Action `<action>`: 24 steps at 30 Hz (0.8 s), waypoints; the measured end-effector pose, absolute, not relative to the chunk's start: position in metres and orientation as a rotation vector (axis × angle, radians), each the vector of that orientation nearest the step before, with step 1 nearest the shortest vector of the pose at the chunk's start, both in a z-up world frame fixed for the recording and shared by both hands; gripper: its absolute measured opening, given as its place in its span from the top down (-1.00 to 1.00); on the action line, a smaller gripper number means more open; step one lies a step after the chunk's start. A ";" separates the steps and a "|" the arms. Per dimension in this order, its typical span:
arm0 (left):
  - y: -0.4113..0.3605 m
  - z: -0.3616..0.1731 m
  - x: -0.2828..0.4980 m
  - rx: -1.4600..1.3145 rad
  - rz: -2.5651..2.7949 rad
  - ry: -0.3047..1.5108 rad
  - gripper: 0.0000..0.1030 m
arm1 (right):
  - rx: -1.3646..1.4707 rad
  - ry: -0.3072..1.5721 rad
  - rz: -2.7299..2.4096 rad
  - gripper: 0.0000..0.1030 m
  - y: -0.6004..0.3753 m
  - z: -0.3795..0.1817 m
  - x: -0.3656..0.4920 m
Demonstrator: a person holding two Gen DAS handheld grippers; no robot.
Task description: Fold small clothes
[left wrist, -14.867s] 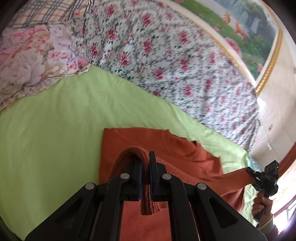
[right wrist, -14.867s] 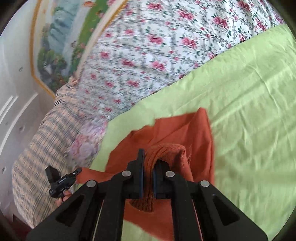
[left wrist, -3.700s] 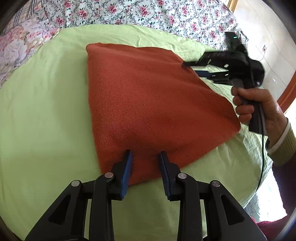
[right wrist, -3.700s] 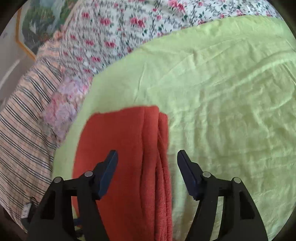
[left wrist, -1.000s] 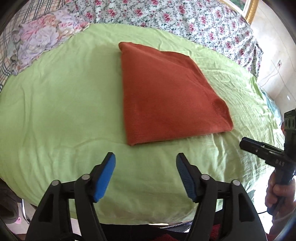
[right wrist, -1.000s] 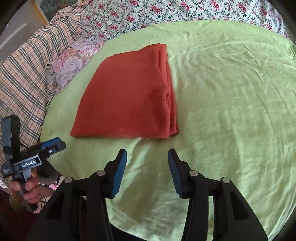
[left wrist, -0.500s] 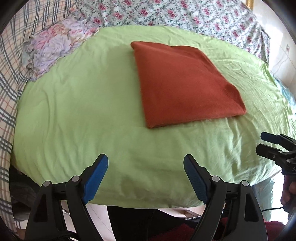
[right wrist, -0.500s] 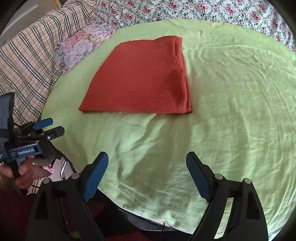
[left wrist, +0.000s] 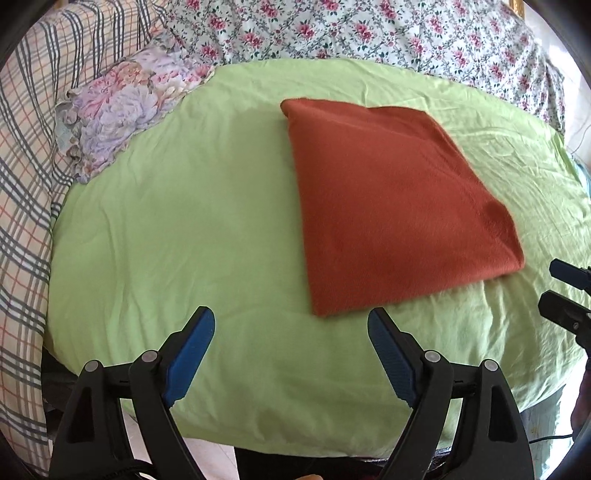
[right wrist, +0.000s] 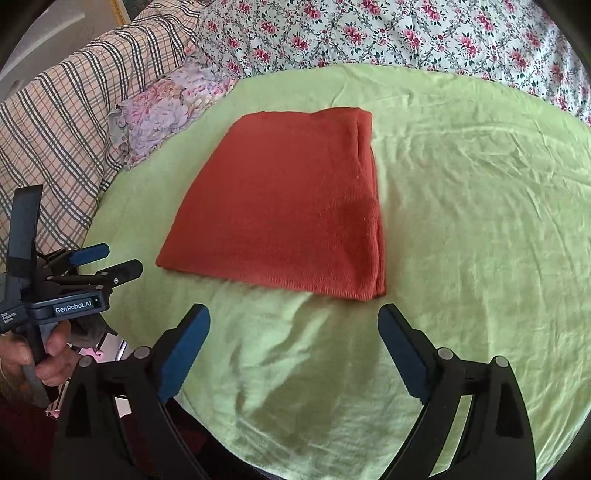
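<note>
Rust-red garment [left wrist: 399,206] lay folded flat on green sheet [left wrist: 184,229], apart from both grippers. Left gripper [left wrist: 291,347] and right gripper [right wrist: 293,345] hung wide apart, empty, near the bed edge. Floral pillow [right wrist: 166,110] sat beyond.

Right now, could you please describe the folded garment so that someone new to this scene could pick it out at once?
Start with the light green sheet spread over the bed, bordered by a rose-print cover and a plaid blanket. Near its middle lies the folded rust-orange knit garment, flat and roughly rectangular. It is the only plain, unpatterned orange piece; every fabric around the sheet is printed or checked.
</note>
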State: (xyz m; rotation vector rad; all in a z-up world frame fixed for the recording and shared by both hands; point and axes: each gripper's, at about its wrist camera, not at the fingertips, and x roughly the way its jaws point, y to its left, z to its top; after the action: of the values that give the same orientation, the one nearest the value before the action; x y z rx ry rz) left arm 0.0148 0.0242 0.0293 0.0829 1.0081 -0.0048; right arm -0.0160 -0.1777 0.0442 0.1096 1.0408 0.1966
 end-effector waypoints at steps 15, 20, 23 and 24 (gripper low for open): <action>0.014 0.032 0.033 0.102 0.004 0.994 -0.76 | 0.125 1.046 0.211 -0.86 -0.180 0.040 0.017; 0.015 0.029 0.042 0.102 0.014 1.001 -0.77 | 0.127 1.057 0.228 -0.86 -0.176 0.036 0.029; 0.015 0.030 0.046 0.095 0.018 1.000 -0.77 | 0.123 1.055 0.235 -0.86 -0.174 0.036 0.036; 0.014 0.031 0.047 0.095 0.020 0.996 -0.78 | 0.122 1.052 0.238 -0.86 -0.174 0.037 0.037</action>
State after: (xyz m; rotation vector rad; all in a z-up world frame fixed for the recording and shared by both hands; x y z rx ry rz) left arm 0.0473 0.0142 0.0313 0.0946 0.9963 0.0201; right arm 0.0371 -0.1735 0.0368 0.1221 1.0523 0.2377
